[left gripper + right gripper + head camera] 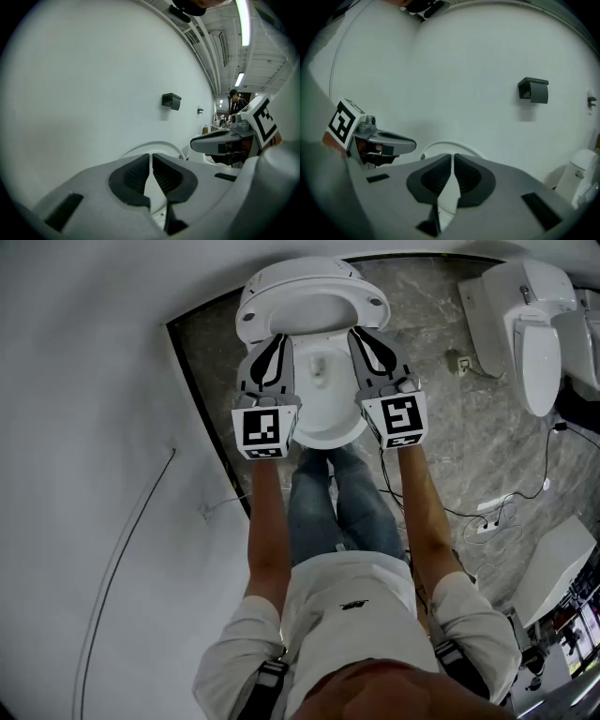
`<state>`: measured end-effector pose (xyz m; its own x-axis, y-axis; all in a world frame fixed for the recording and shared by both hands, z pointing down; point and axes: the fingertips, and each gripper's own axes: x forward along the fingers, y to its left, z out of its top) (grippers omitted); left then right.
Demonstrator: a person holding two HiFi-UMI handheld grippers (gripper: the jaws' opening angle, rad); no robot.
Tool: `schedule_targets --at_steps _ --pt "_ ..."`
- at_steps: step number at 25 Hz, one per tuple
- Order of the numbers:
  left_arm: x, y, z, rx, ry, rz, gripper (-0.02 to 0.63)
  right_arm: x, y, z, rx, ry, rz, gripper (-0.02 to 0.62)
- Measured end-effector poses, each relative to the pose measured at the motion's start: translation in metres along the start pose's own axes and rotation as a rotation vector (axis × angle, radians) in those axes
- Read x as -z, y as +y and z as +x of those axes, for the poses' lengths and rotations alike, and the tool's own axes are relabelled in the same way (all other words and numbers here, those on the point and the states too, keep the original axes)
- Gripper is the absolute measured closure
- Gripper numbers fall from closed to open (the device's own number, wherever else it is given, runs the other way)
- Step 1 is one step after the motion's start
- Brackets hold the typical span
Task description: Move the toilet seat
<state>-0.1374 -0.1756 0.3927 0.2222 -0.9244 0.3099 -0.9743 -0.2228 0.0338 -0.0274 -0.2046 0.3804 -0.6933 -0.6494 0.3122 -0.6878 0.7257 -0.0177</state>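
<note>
The white toilet seat (309, 292) stands raised at the back of the bowl (328, 427), close to the wall. My left gripper (275, 339) and right gripper (360, 334) hover side by side over the bowl, their tips near the seat's lower edge. In the left gripper view the jaws (151, 155) are shut with nothing between them, and the seat's curved rim (165, 146) shows just beyond. The right gripper (453, 156) is likewise shut and empty, with the seat's rim (440, 145) behind it. Each gripper shows in the other's view, apart from it.
A second toilet (525, 324) stands at the right. Cables and a power strip (492, 521) lie on the marble floor beside a white box (555, 568). The white wall runs along the left, with a black holder (533, 90) on it. The person's legs (333, 502) stand before the bowl.
</note>
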Motion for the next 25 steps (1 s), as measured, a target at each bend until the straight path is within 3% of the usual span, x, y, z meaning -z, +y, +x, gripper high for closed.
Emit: schedule_targets --at_steps 25 --pt "-0.005 -0.028 -0.019 0.036 -0.016 0.007 0.565 -0.002 0.011 -0.031 0.003 -0.004 -0.019 0.555"
